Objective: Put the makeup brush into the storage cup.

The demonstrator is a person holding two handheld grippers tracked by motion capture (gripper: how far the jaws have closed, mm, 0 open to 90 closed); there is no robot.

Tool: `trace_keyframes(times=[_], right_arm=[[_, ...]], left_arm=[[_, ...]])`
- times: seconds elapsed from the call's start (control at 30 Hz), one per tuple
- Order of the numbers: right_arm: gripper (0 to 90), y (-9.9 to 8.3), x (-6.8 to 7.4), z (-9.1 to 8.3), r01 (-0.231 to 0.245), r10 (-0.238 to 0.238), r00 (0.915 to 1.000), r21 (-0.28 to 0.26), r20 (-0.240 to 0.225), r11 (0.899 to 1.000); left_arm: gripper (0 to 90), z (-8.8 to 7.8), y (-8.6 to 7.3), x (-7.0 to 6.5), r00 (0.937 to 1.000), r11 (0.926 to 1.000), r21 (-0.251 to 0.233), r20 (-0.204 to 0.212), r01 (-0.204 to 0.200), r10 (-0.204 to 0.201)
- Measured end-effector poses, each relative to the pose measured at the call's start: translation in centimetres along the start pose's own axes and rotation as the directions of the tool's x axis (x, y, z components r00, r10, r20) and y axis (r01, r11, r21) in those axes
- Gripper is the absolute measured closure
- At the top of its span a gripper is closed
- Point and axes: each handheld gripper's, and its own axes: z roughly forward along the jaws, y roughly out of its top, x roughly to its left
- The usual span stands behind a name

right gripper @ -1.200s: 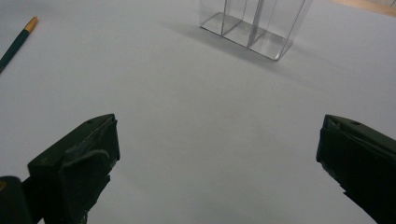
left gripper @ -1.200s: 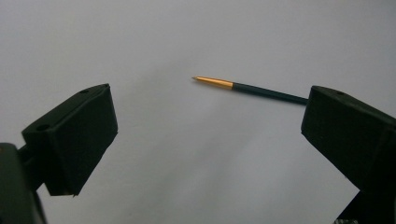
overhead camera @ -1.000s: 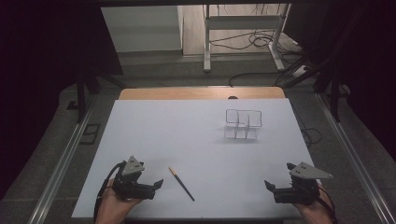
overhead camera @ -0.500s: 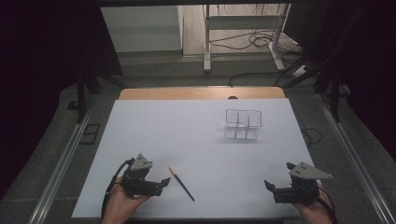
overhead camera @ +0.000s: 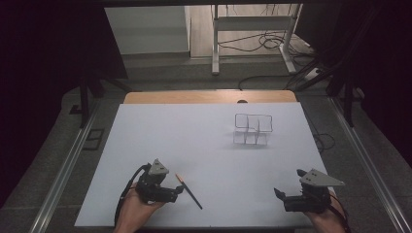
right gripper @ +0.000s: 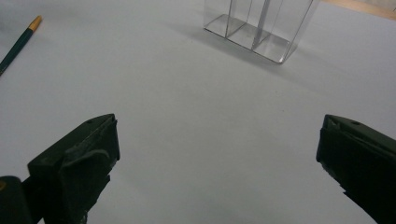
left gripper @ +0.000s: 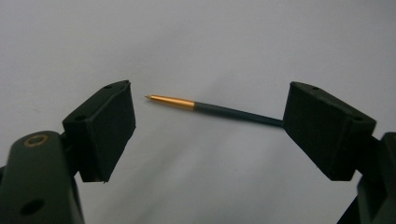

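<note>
Your left gripper (overhead camera: 179,190) sits spread wide, grasping nothing, with the dark pencil (left gripper: 215,108) lying just beyond its jaws. Your right gripper (overhead camera: 281,195) is released too, pointing toward the clear divided box (overhead camera: 252,129).

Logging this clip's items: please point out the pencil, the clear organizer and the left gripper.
pencil (left gripper: 224,109), left gripper view, on its dark shaft.
clear organizer (overhead camera: 253,129), high view, on its middle divider.
left gripper (overhead camera: 179,190), high view, at its fingertips.
</note>
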Motion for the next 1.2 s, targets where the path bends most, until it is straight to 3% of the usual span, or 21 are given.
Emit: trace_keyframes(times=[0.43, 0.83, 1.2], right_arm=[[0.0, 0.0, 0.1, 0.1, 0.009, -0.009, 1.0, 0.005, -0.002, 1.0], [0.0, 0.0, 0.2, 0.1, 0.013, -0.013, 0.9999, 0.007, -0.005, 1.0], [0.0, 0.0, 0.2, 0.2, 0.016, -0.016, 0.9998, 0.017, -0.012, 1.0]], left_arm=[[20.7, 1.8, 0.6, -1.0, 0.9999, 0.9991, 0.041, -0.001, -0.013, 0.014], [22.0, 3.4, 0.6, -1.7, 0.9998, 0.9984, 0.054, -0.015, 0.014, -0.013], [23.0, 5.2, 0.4, -2.3, 0.9982, 0.9949, 0.1, -0.06, 0.015, -0.009]])
